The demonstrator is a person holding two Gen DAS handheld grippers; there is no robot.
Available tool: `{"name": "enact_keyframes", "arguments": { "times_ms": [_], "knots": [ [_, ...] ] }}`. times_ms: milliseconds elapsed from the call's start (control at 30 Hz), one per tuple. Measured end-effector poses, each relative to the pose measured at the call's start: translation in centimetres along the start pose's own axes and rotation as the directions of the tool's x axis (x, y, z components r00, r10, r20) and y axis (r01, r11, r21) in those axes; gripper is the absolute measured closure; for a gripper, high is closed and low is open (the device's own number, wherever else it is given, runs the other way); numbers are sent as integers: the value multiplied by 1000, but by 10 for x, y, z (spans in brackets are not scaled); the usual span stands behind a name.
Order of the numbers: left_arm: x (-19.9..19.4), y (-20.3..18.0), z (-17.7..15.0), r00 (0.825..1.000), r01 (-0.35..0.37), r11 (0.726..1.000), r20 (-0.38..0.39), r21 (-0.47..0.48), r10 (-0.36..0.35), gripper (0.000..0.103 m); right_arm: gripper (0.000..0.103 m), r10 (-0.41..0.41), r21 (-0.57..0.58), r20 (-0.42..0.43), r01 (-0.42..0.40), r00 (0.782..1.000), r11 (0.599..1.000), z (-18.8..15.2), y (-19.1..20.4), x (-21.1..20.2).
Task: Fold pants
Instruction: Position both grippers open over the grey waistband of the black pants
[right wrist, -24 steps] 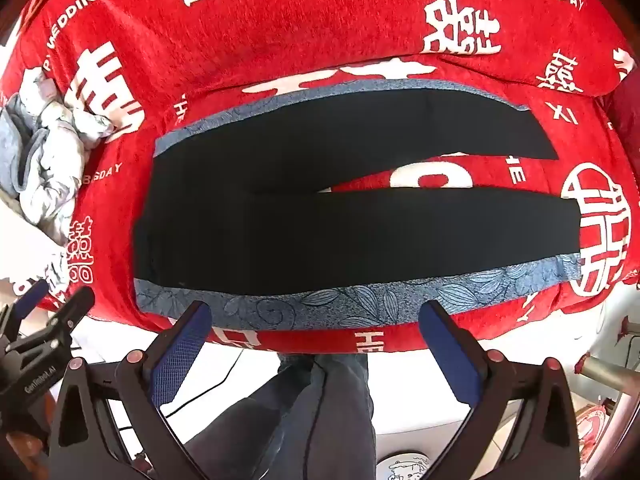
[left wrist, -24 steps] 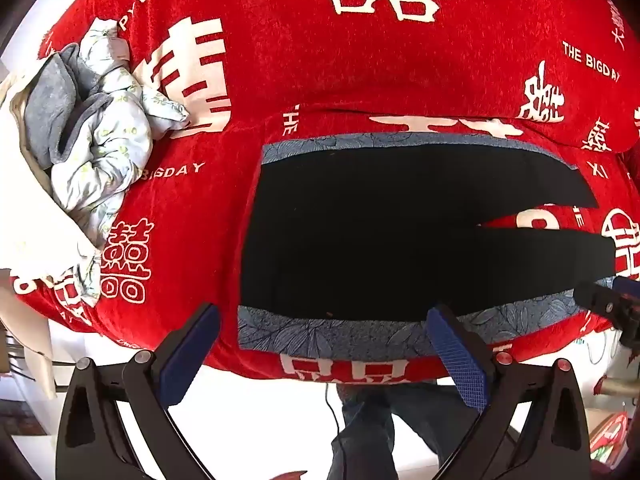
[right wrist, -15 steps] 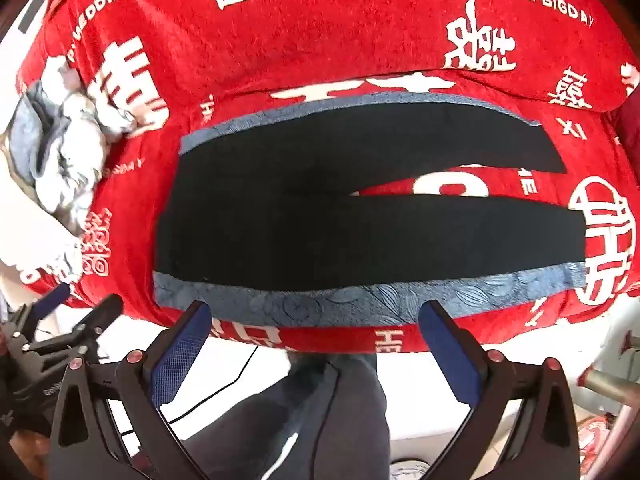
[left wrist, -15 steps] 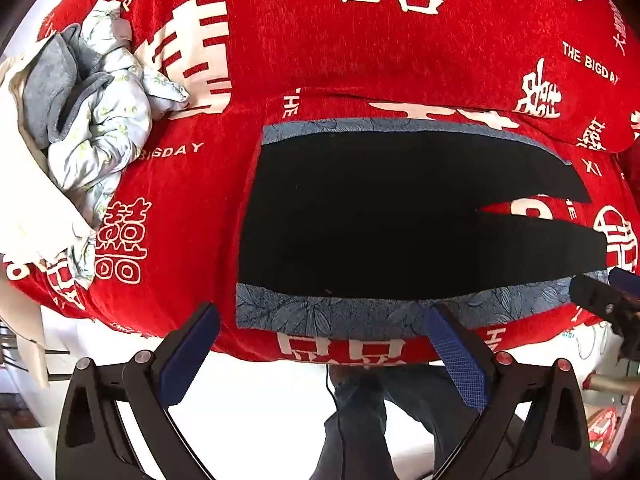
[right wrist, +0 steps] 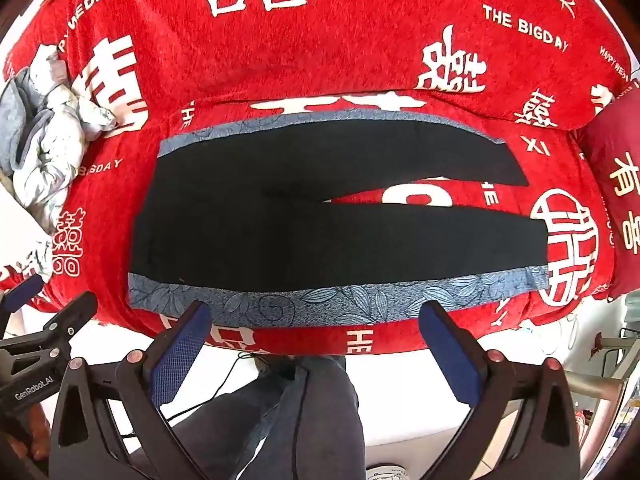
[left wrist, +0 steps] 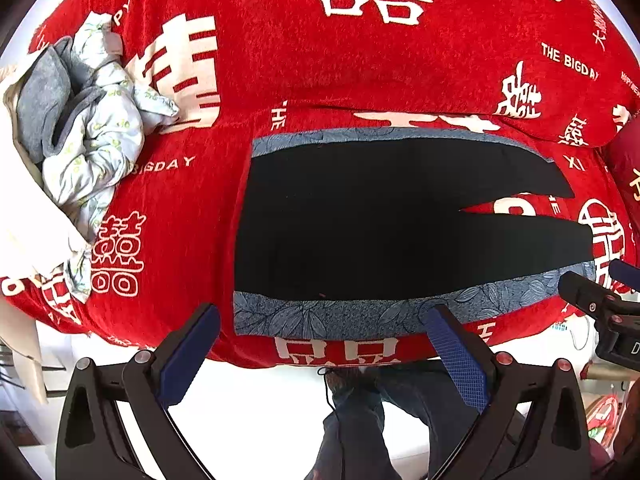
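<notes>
Pants (left wrist: pixel 380 220) lie flat across the middle of both views, black with a blue leaf-patterned stripe (right wrist: pixel 340 300) along each outer side. Their waist sits toward the left of the frame and the two legs run to the right, parting in a narrow wedge where the red shows through. You see them spread on a red cover (left wrist: pixel 400 60) printed with white characters and English words; what lies under the cover you cannot tell.

Your left claw (left wrist: pixel 320 344) hangs at the bottom of its view with its fingers spread wide and nothing between them, just short of the near striped edge at the waist end. Your right claw (right wrist: pixel 316 340) is likewise wide open and empty, low in its frame, near the same striped edge further along the leg. Neither claw touches the cloth.

A crumpled bundle of pale and grey clothes (left wrist: pixel 88 132) sits at the upper left of the frame, well apart from the pants. Your own trouser legs (right wrist: pixel 280 420) show between the fingers at the bottom.
</notes>
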State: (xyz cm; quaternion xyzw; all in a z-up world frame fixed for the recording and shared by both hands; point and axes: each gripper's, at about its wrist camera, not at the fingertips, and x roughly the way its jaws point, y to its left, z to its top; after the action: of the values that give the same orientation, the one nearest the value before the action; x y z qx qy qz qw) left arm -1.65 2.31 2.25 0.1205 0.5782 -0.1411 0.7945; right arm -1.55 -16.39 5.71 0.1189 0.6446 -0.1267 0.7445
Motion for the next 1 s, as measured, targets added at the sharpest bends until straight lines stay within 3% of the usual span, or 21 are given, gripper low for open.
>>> {"name": "enact_keyframes", "arguments": {
  "times_ms": [467, 733, 1000],
  "knots": [
    [-14, -1, 6, 998, 18, 1000, 59, -23, -16, 0, 0, -26, -64, 68, 30, 997, 997, 6, 6, -21],
    [-13, -26, 21, 998, 44, 998, 50, -46, -41, 0, 0, -50, -134, 109, 64, 993, 989, 14, -10, -38],
    [-25, -50, 32, 997, -31, 999, 75, -21, 32, 0, 0, -26, -105, 97, 36, 995, 994, 36, -42, -40]
  ]
}}
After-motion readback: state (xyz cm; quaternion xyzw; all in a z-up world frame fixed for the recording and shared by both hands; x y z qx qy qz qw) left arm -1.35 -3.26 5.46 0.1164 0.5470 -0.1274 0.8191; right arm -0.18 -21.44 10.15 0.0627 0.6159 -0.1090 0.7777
